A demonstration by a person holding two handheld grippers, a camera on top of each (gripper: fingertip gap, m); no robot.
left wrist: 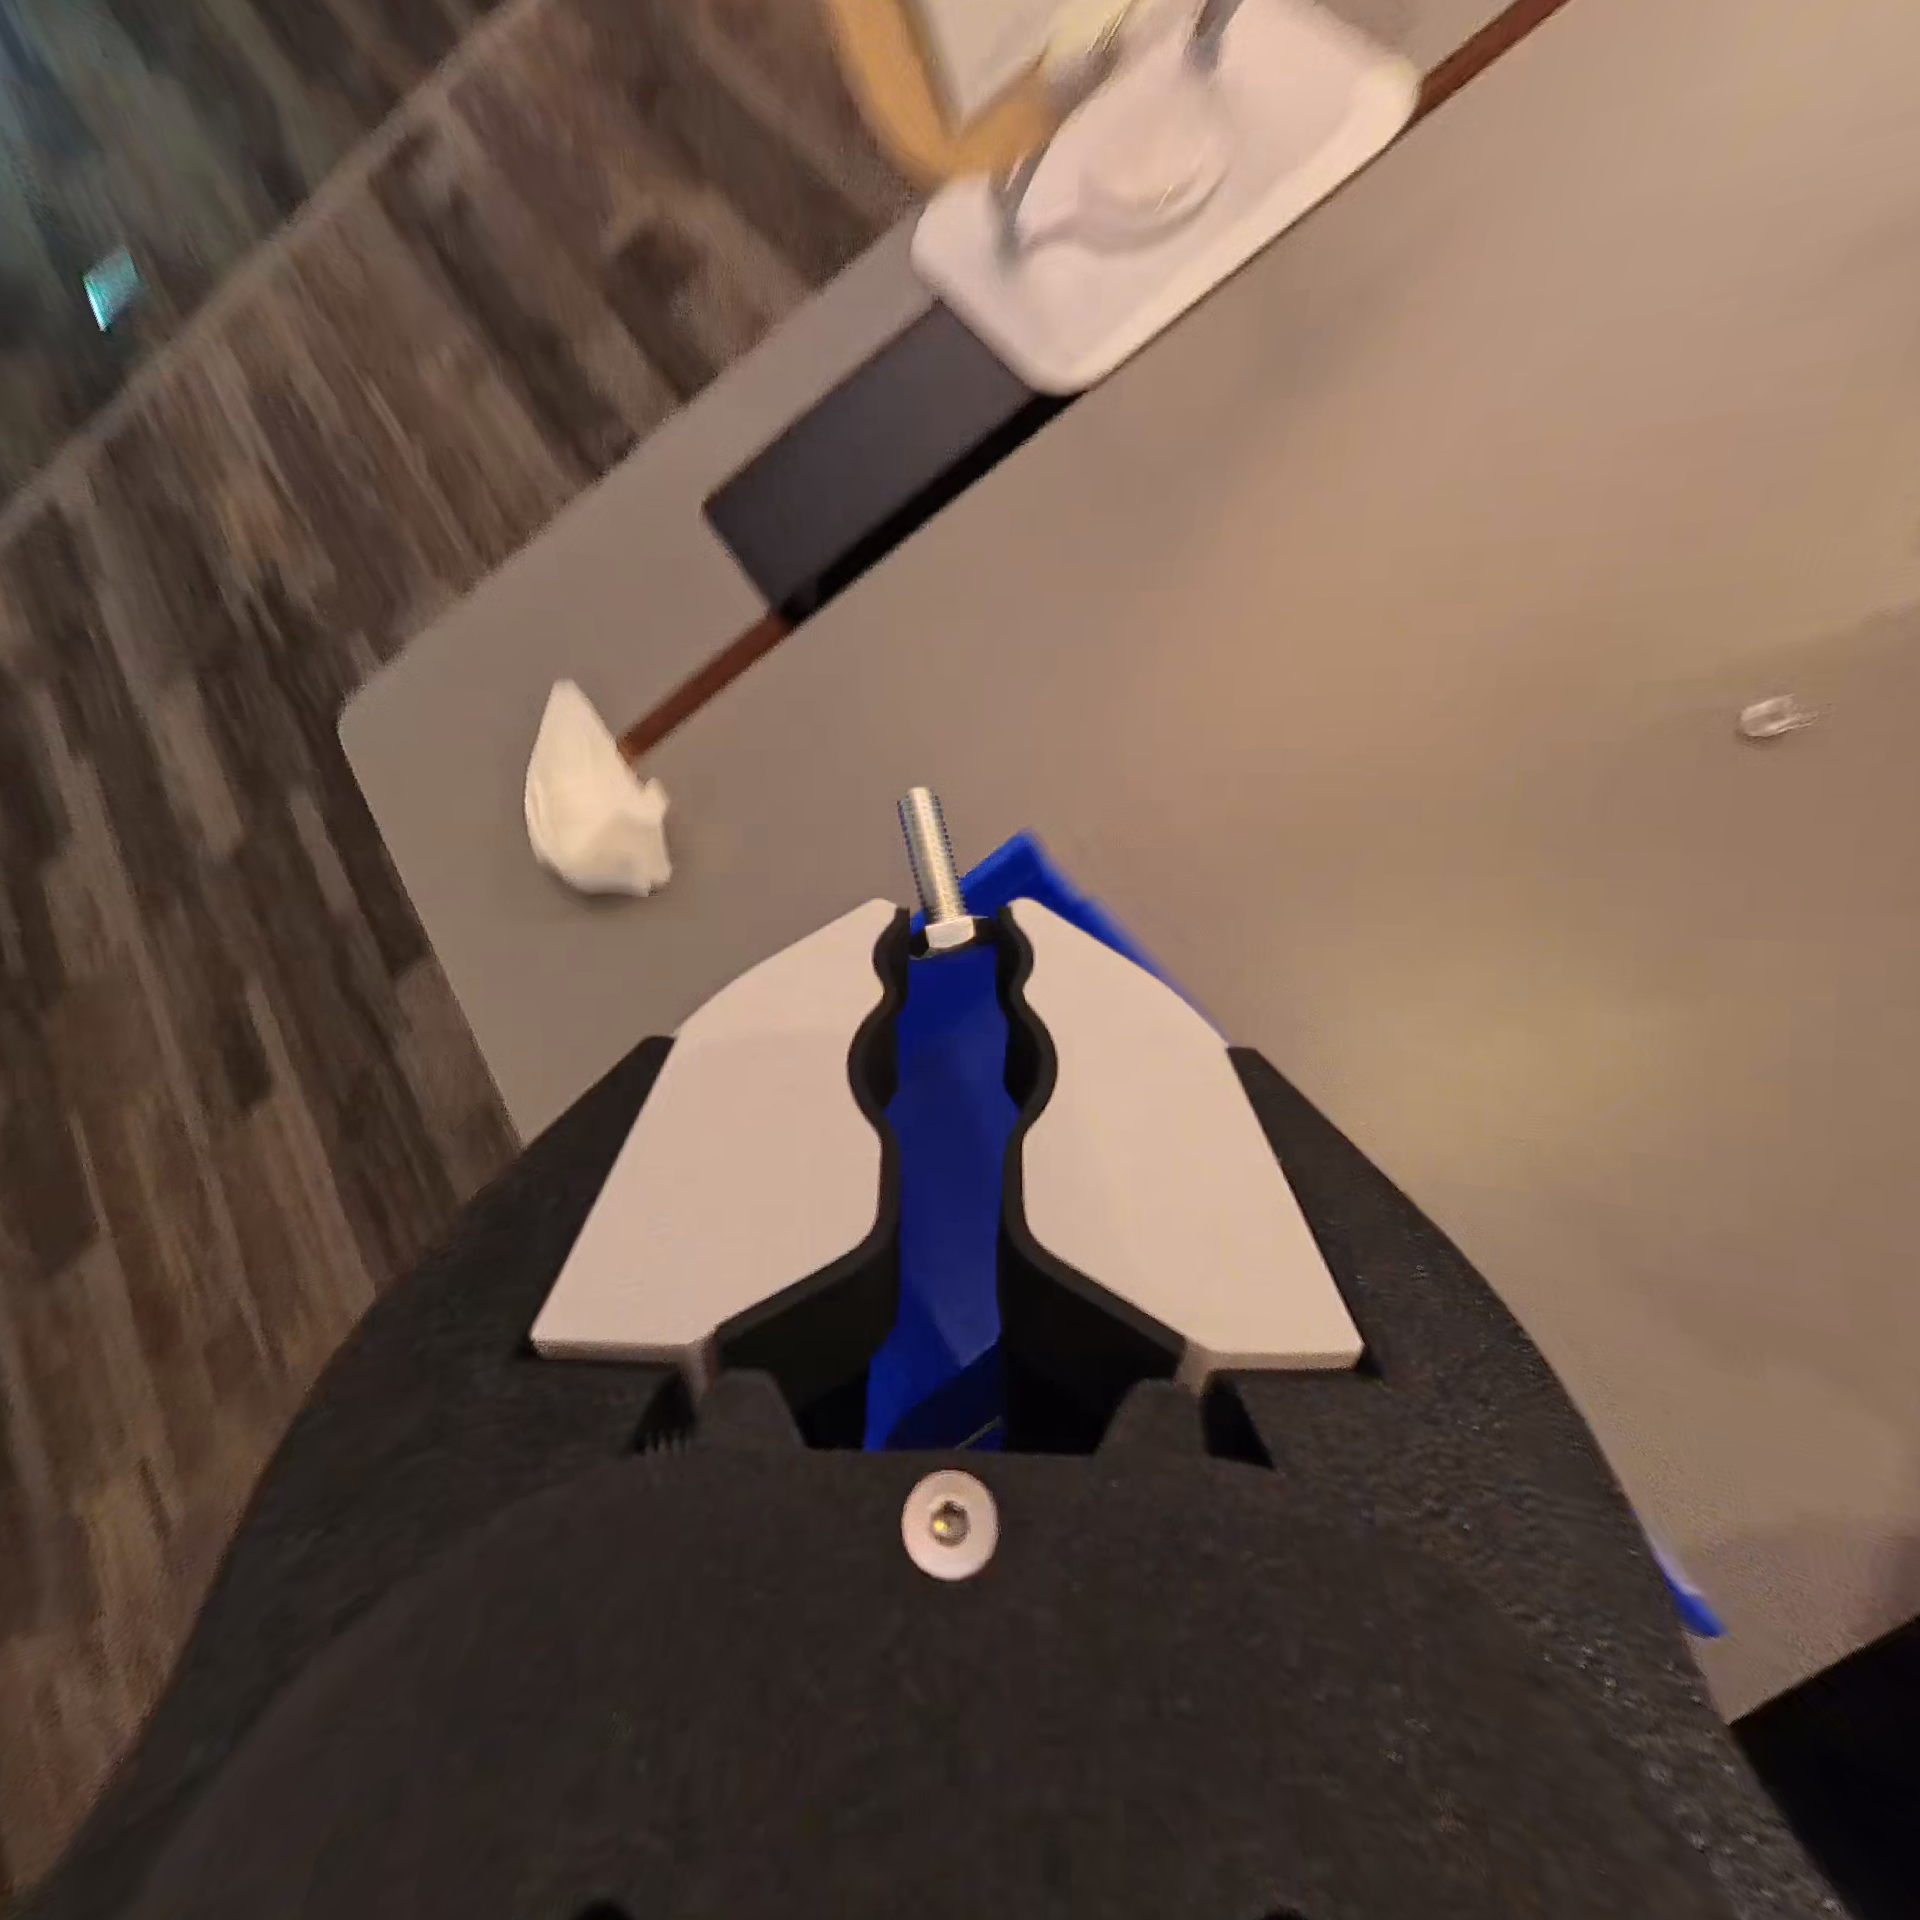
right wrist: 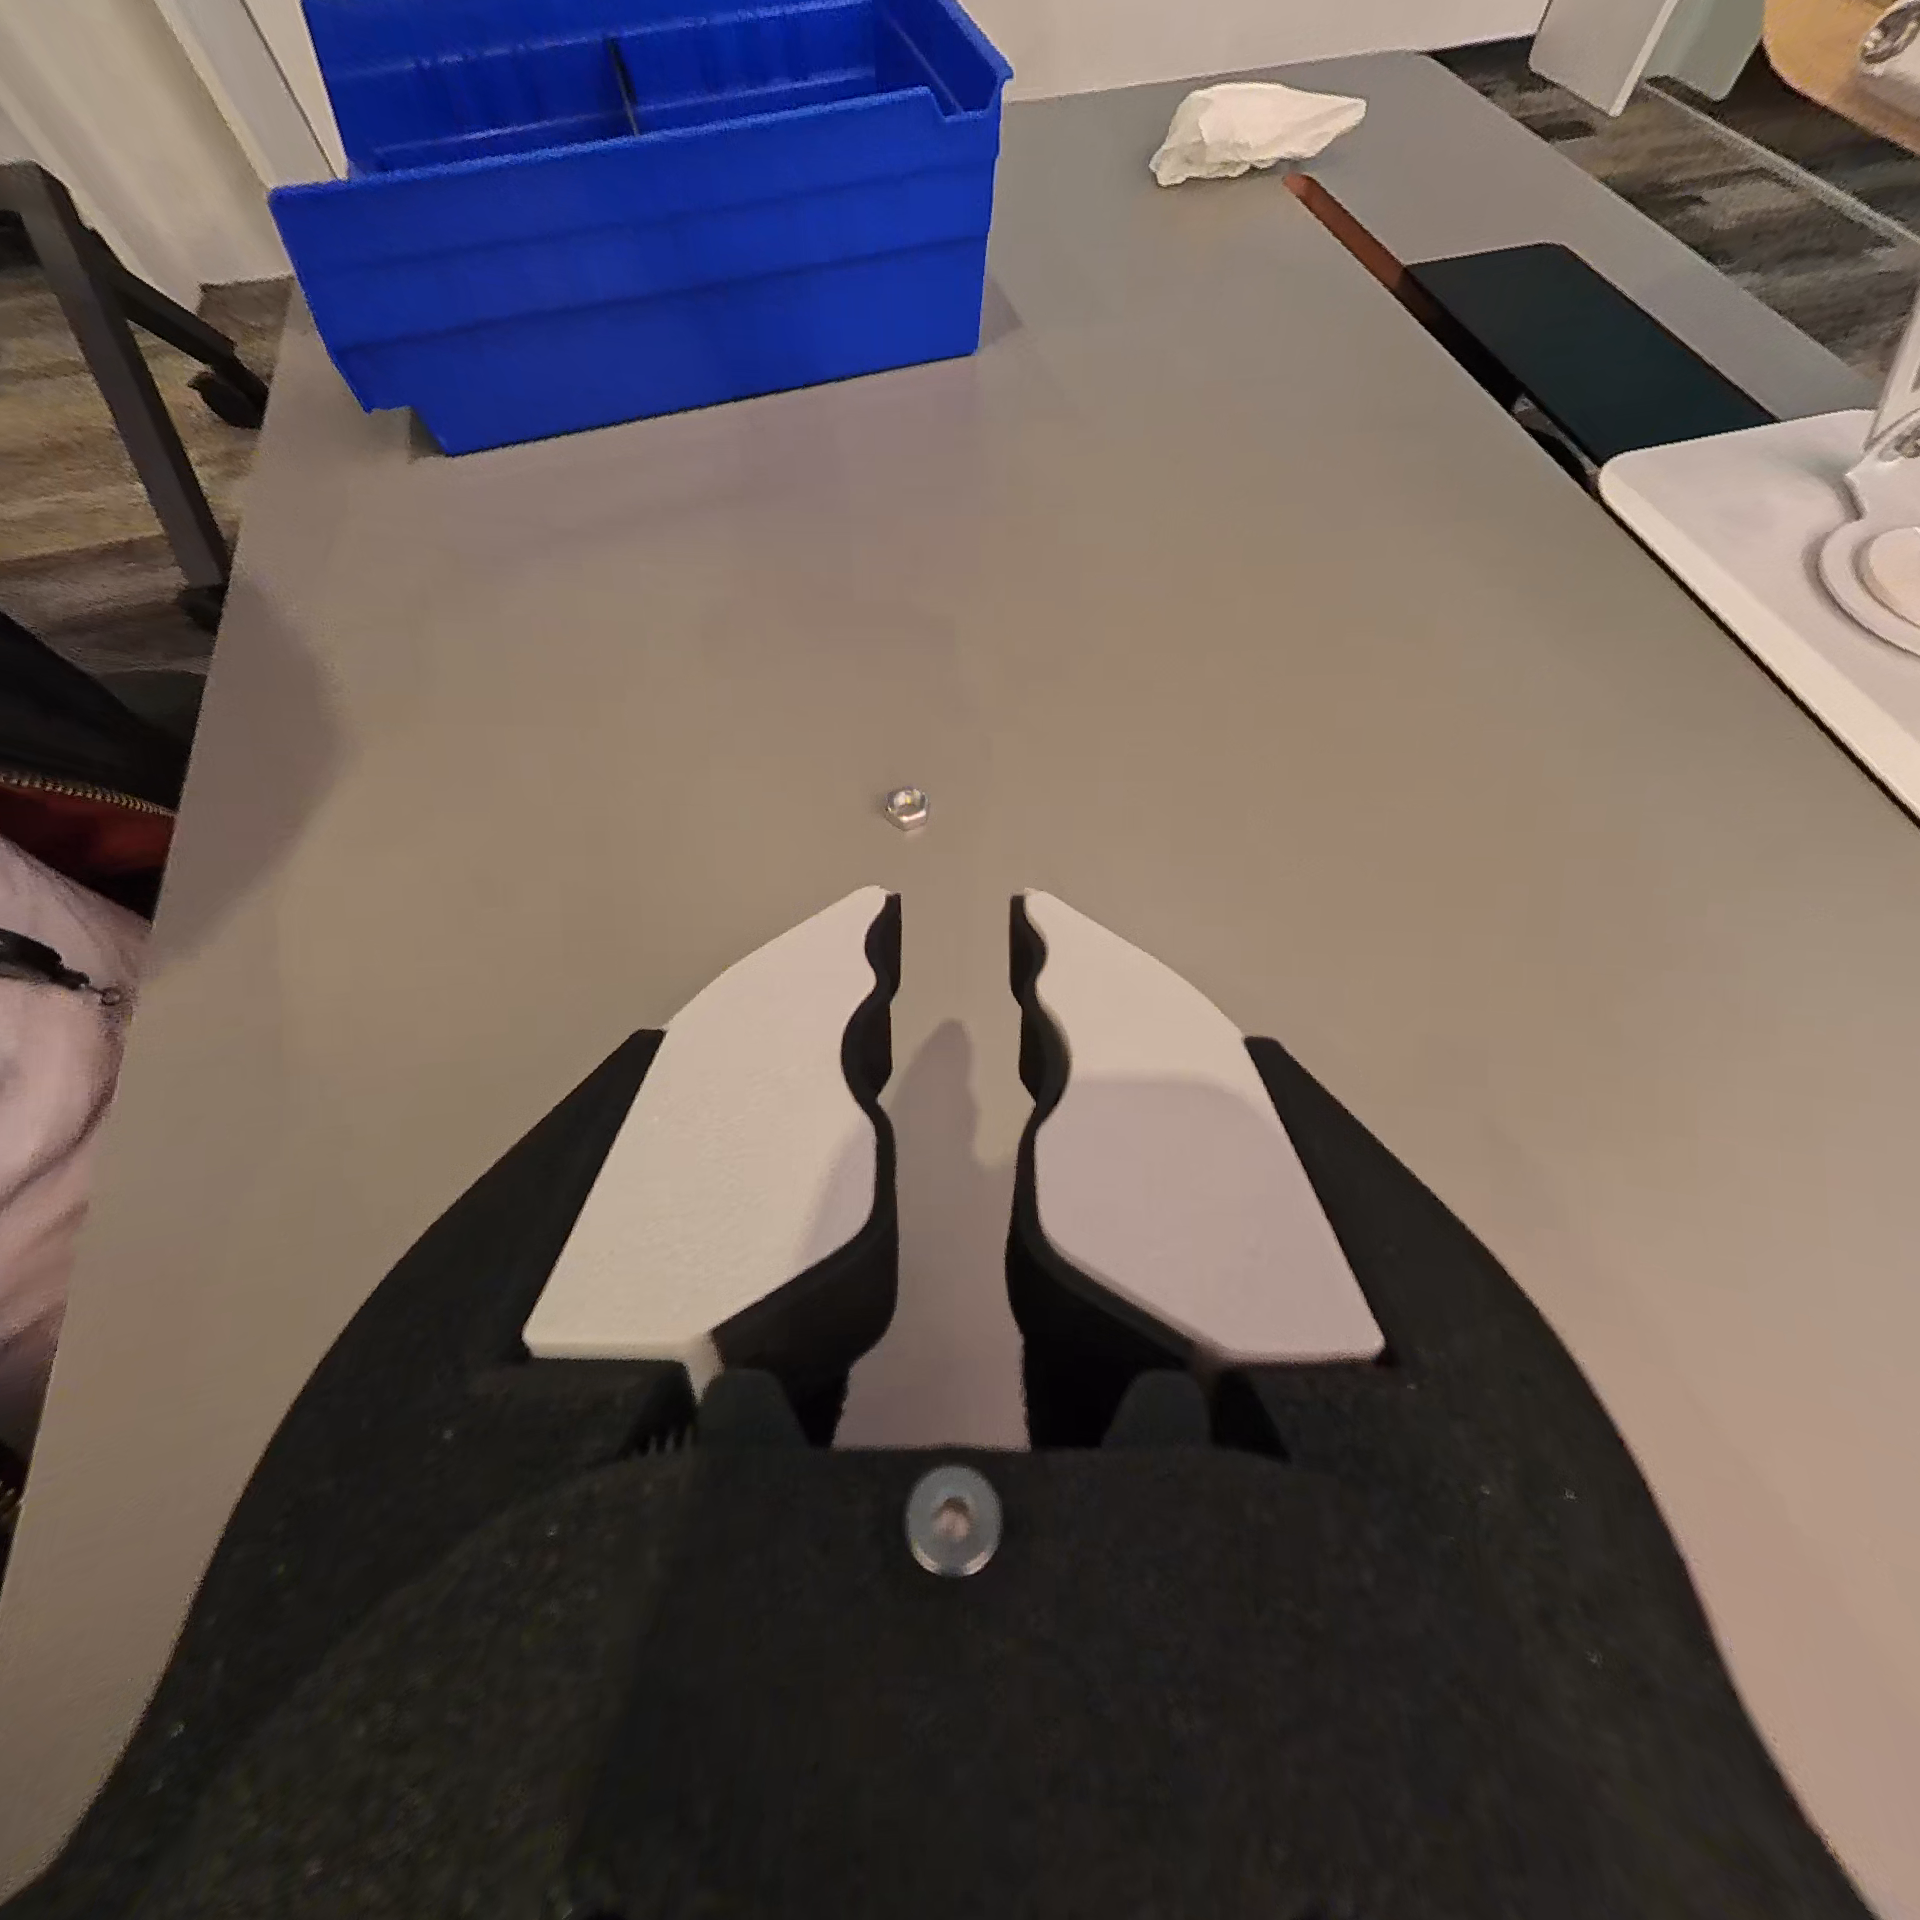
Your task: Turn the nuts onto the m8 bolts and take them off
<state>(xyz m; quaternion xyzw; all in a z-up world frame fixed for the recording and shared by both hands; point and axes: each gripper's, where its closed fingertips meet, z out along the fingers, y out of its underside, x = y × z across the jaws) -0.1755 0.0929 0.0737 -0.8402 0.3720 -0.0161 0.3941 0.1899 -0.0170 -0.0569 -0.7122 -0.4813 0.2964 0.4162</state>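
My left gripper (left wrist: pixel 948 925) is shut on the hex head of a silver bolt (left wrist: pixel 933 868). The threaded shank points forward past the fingertips, above the blue bin (left wrist: pixel 940 1122) that shows between and beside the fingers. My right gripper (right wrist: pixel 956 904) is open and empty, low over the grey table (right wrist: pixel 1247 727). A silver nut (right wrist: pixel 906 807) lies flat on the table just ahead of the right gripper's left fingertip (right wrist: pixel 878 904), apart from it. The same nut shows blurred in the left wrist view (left wrist: pixel 1775 717).
The blue bin (right wrist: pixel 665 239) with a divider stands at the far left of the table. A crumpled white tissue (right wrist: pixel 1252 130) (left wrist: pixel 592 805) lies near the far edge. A black pad (right wrist: pixel 1569 343) and a white tray (right wrist: pixel 1745 540) sit at the right. About 40 centimetres separates my left fingertips from my right.
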